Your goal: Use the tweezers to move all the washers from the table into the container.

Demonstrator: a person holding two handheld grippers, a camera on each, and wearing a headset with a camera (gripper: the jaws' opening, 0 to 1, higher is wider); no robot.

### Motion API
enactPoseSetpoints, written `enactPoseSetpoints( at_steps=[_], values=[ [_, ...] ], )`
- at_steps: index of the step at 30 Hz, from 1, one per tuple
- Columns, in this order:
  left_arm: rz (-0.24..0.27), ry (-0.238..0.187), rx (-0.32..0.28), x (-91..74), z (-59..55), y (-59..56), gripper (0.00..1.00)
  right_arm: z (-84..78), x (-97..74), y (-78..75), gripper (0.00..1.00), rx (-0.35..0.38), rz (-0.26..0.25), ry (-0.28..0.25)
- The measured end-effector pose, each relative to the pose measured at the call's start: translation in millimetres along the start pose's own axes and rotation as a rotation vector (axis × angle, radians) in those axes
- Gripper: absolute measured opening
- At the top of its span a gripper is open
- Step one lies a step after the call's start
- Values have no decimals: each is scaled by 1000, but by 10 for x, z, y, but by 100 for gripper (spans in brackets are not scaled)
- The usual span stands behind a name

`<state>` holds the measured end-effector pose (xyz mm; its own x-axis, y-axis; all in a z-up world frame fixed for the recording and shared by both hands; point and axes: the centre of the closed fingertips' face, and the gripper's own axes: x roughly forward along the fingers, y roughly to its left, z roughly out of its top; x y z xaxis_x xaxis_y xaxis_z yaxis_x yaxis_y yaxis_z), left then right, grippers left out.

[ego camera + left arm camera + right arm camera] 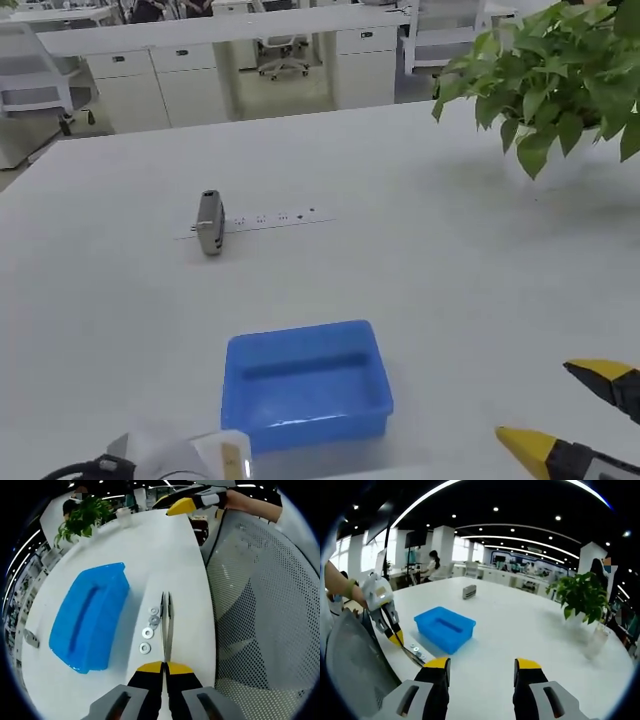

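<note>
My left gripper (163,667) is shut on a pair of metal tweezers (166,625), whose tips point forward over the white table with nothing between them. Several silver washers (150,627) lie just left of the tweezers, between them and the blue container (90,617). In the right gripper view, the left gripper (397,639) holds the tweezers (412,655) over the washers (418,653), near the blue container (445,625). My right gripper (481,664) is open and holds nothing. The head view has that gripper (535,400) at the lower right, beside the container (305,385).
A power strip with a grey adapter (210,222) lies farther back on the table. A potted plant (560,80) stands at the far right. A mesh chair (260,605) is beside the table's near edge. People stand at desks in the background.
</note>
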<state>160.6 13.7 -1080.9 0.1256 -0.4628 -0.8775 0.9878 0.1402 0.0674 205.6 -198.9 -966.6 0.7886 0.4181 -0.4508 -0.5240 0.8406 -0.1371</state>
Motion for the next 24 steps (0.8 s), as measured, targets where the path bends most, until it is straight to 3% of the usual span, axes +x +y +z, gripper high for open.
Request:
enactPoseSetpoints(
  at_steps=[8, 14, 24],
  values=[
    [8, -34, 4, -200, 105, -61, 0, -40, 14, 31, 47, -8, 15, 24],
    [27, -78, 6, -397, 260, -114, 0, -60, 27, 66, 47, -16, 30, 37],
    [40, -110, 42, -610, 485, -170, 0, -71, 36, 116, 47, -18, 53, 45]
  ],
)
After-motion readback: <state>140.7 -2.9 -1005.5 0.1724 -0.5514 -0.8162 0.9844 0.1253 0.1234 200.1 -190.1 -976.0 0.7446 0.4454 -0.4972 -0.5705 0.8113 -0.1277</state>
